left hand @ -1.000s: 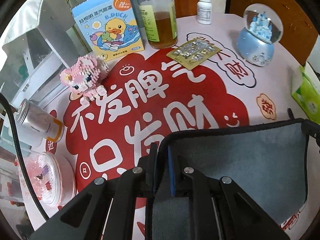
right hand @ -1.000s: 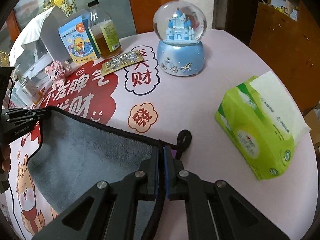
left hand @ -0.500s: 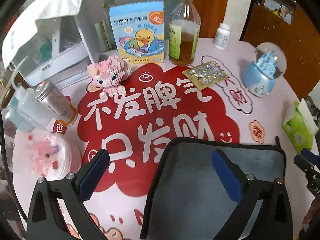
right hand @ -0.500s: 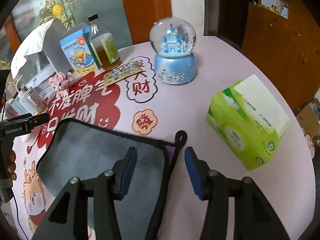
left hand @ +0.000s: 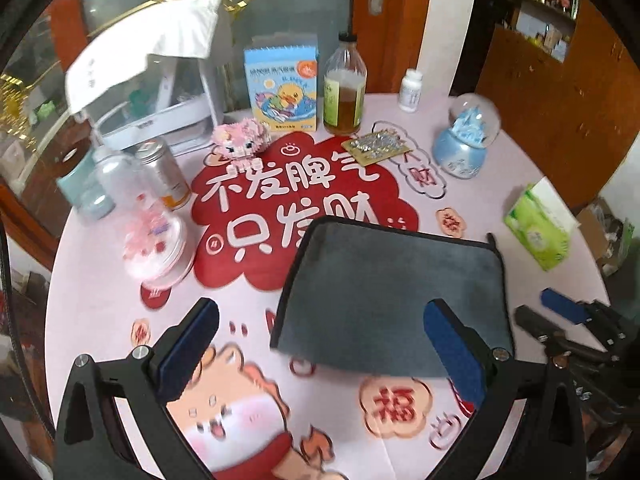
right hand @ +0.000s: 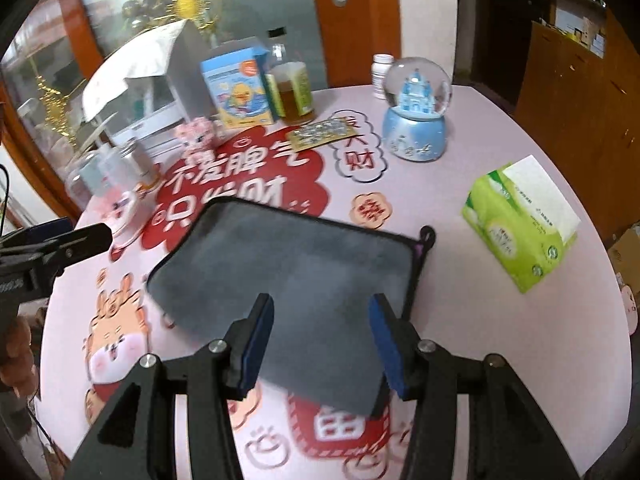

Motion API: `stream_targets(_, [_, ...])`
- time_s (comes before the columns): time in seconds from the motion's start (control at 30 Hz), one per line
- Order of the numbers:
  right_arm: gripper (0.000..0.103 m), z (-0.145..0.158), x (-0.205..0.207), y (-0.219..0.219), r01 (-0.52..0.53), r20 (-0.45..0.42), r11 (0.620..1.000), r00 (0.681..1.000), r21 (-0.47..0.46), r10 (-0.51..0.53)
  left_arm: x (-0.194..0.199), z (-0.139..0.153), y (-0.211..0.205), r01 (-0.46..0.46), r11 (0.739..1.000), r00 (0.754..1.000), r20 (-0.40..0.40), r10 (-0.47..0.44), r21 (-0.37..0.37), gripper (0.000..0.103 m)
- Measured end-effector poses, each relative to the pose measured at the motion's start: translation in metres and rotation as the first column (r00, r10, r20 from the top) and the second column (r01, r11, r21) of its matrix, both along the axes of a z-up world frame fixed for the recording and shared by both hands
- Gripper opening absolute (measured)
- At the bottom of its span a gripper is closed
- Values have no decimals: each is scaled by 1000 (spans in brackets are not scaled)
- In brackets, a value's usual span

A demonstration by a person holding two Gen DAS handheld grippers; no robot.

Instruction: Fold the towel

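Towel (left hand: 392, 296), grey with a dark trim, lies flat on the tabletop (left hand: 472, 184) as a doubled rectangle, just ahead of both claws and touching neither. The left claw (left hand: 320, 356) stands wide and holds nothing; the right claw (right hand: 320, 344) is likewise spread and holds nothing above the towel's near edge. One fold looks finished. Judging from this, the next move calls for pinching two corners on one side and carrying them across for a second fold.
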State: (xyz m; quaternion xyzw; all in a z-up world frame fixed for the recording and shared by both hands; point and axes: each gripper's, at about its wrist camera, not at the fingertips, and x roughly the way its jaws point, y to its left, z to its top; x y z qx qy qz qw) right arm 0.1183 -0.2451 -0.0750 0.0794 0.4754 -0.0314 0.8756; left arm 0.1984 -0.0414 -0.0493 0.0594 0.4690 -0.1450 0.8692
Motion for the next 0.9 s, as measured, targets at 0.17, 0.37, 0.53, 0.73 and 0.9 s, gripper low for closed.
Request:
stream_targets(0.17, [50, 16, -28, 20, -31, 10, 999, 999, 17, 31, -51, 22, 15, -45, 999, 998, 34, 46, -22, 102])
stream_targets(0.37, [50, 36, -55, 38, -59, 18, 997, 998, 46, 59, -103, 47, 30, -87, 996, 993, 82, 89, -24, 102])
stream_targets(0.53, [50, 51, -71, 49, -72, 23, 997, 997, 41, 71, -130, 62, 37, -113, 993, 990, 81, 115, -28, 102])
stream_targets(0.73, [50, 70, -90, 59, -77, 26, 997, 997, 30, 76, -154, 72, 41, -166, 986, 982, 95, 165, 3, 102])
stream_targets(0.9, [50, 79, -103, 66, -78, 23, 997, 997, 16, 78, -174, 79, 43, -211, 978, 972, 104, 210, 1, 102])
